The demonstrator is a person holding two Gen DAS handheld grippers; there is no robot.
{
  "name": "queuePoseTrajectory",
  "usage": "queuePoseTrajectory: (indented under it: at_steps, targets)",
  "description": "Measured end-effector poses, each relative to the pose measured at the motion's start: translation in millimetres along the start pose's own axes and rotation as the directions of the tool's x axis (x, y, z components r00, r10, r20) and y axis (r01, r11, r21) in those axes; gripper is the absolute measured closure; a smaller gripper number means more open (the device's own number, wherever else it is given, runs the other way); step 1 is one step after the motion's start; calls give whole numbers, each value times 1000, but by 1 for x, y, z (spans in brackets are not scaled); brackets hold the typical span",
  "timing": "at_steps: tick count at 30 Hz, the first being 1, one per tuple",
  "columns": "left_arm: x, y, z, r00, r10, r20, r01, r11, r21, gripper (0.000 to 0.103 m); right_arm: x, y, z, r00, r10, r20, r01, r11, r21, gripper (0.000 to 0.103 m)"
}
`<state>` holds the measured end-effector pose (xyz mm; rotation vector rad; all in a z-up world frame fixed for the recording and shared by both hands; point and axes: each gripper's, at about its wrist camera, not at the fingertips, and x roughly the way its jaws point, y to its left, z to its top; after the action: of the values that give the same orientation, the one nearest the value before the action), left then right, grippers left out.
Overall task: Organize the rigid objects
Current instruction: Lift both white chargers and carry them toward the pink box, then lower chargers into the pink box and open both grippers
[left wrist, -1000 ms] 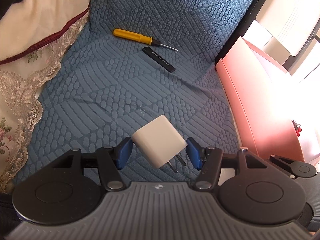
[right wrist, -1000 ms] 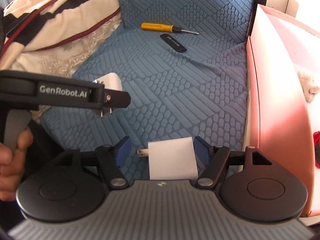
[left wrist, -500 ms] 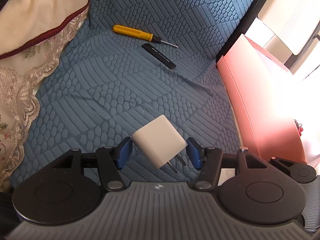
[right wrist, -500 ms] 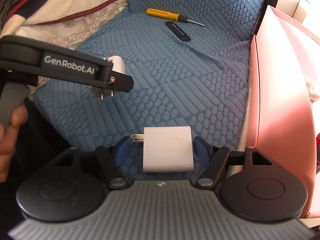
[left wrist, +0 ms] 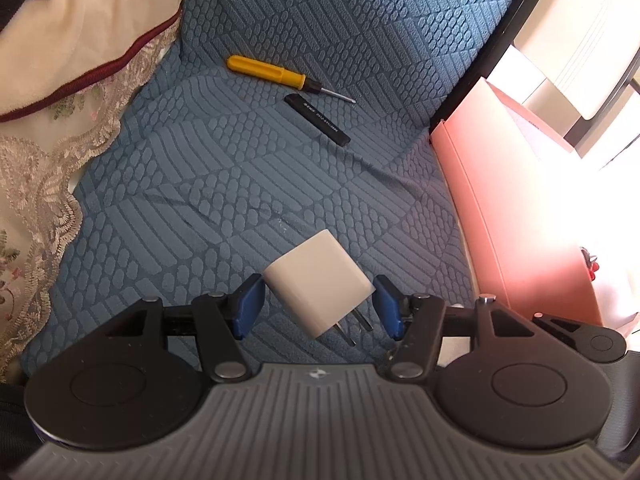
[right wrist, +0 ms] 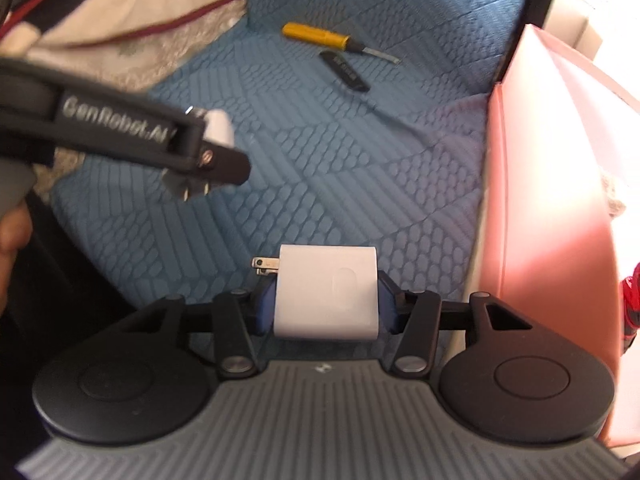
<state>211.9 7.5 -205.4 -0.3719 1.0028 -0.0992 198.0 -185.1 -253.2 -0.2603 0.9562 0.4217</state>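
In the left wrist view my left gripper [left wrist: 318, 304] is shut on a small white charger cube [left wrist: 316, 280], held tilted above the blue sofa cushion [left wrist: 224, 184] with its prongs toward the camera. The right wrist view shows that left gripper [right wrist: 208, 152] from the side, with the small cube [right wrist: 220, 128] in it. My right gripper [right wrist: 325, 304] is closing on a wider white charger [right wrist: 326, 292]. Both blue pads touch its sides, and its prongs stick out to the left. A yellow screwdriver [left wrist: 268, 70] and a black stick [left wrist: 318, 120] lie farther back on the cushion.
A pink box [left wrist: 480, 200] stands open along the cushion's right edge, with something red [right wrist: 630, 300] inside. A cream blanket with lace trim [left wrist: 60, 60] covers the left side. A person's hand [right wrist: 12, 232] holds the left gripper's handle.
The right gripper's jaws have come in against the wide white charger, which now sits squarely between the pads. The left gripper and its cube have kept still.
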Motion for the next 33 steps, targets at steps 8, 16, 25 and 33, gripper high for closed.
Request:
queuePoseTrajectory:
  at_steps: [8, 16, 25, 33]
  targets:
    - [-23, -8, 4, 998, 8, 63, -10, 999, 35, 38, -26, -15, 1, 999, -6, 53, -1, 992, 125, 50]
    - [-50, -24, 13, 994, -19, 104, 12, 998, 64, 38, -66, -27, 14, 991, -18, 135, -6, 985, 173, 50]
    - [-85, -47, 34, 982, -68, 174, 58, 996, 62, 38, -115, -41, 41, 970, -43, 239, -3, 982, 187, 50]
    - [-108, -77, 57, 966, -113, 231, 102, 993, 59, 38, -154, -64, 55, 947, -79, 312, 10, 976, 217, 50]
